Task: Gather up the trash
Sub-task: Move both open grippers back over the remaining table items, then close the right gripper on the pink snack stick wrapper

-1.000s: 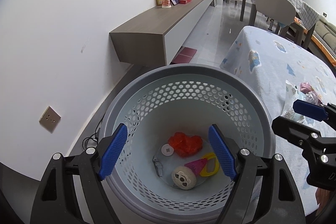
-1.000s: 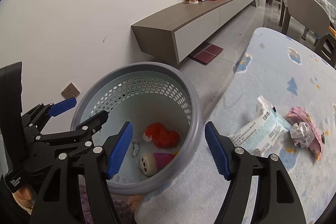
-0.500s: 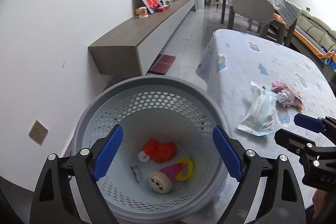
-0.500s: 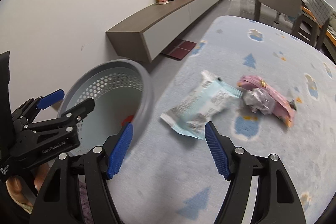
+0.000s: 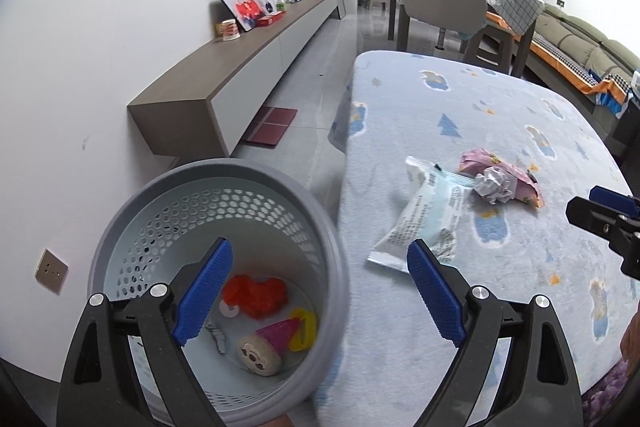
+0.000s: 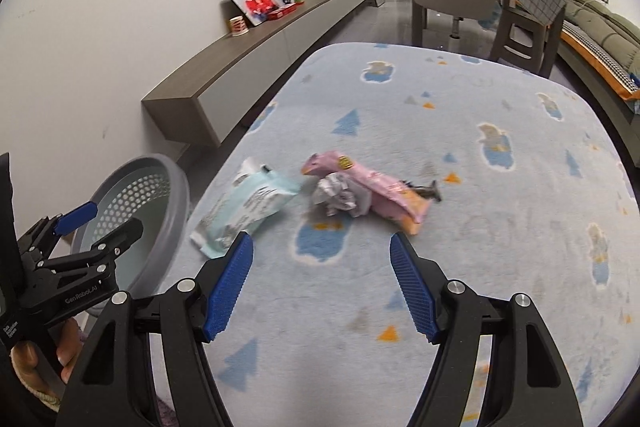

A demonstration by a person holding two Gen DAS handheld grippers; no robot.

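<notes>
- Trash is faced by the right claw (image 6: 320, 281), which is held spread wide and empty; a second ago it was aimed into the basket, and it has since been swung over the desk (image 6: 500, 227), so the next pickup is judged to be under way.
- Just ahead of it, a crumpled foil ball (image 6: 338, 197) is seen touching a pink wrapper (image 6: 376, 189); a pale blue packet (image 6: 250, 207) lies just beside them, nearer the desk edge.
- The left claw (image 5: 318, 291) is likewise held released and empty, and has been shifted from above the basket (image 5: 240, 175) toward the desk edge.
- Earlier pieces are seen at the basket bottom, among them a crumpled red scrap (image 5: 256, 297).
- The packets look thin, glossy and crinkly; the basket is round, rigid, perforated plastic; the desk is covered in soft printed fabric.
</notes>
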